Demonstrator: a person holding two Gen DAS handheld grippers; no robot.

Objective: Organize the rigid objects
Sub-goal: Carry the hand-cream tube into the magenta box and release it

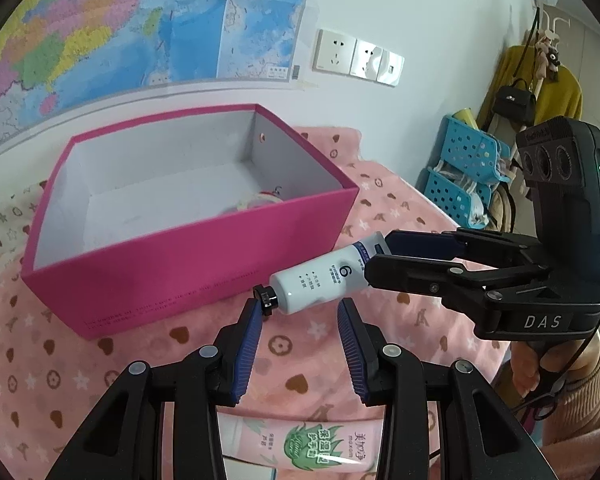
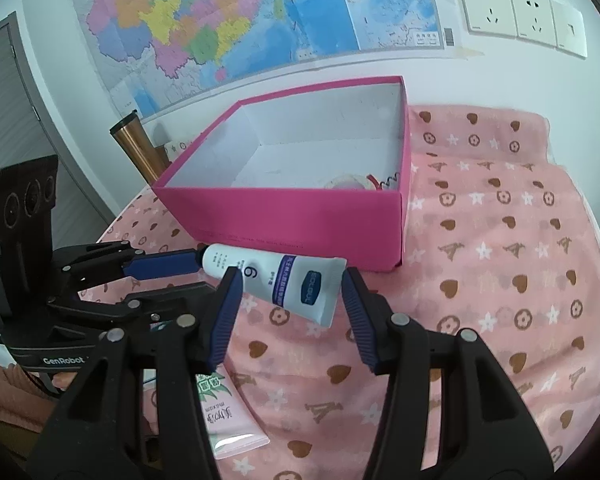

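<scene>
Left wrist view first: the right gripper (image 1: 380,254) reaches in from the right and is clamped on the flat crimped end of a white tube (image 1: 320,280) marked with a large 6. The tube hangs slanted just in front of the near wall of the pink box (image 1: 188,264), black cap pointing down and to the left, clear of the pink patterned blanket (image 1: 380,208) beneath it. The left gripper (image 1: 299,306) sits right under the tube with its blue pads drawn close but still parted, blanket showing through the gap and nothing pinched; the cap just meets the tip of its left pad (image 1: 256,320). The right wrist view agrees: the tube lies across the right jaws, one pad against its body and the other at the crimp corner. The box stands open, with something pale and round in its near right corner, mostly hidden by the wall. A second tube, pink with green leaves (image 1: 300,448), lies flat on the blanket below the grippers. A copper tumbler (image 2: 134,144) stands behind the box, under the wall map (image 2: 228,20)
</scene>
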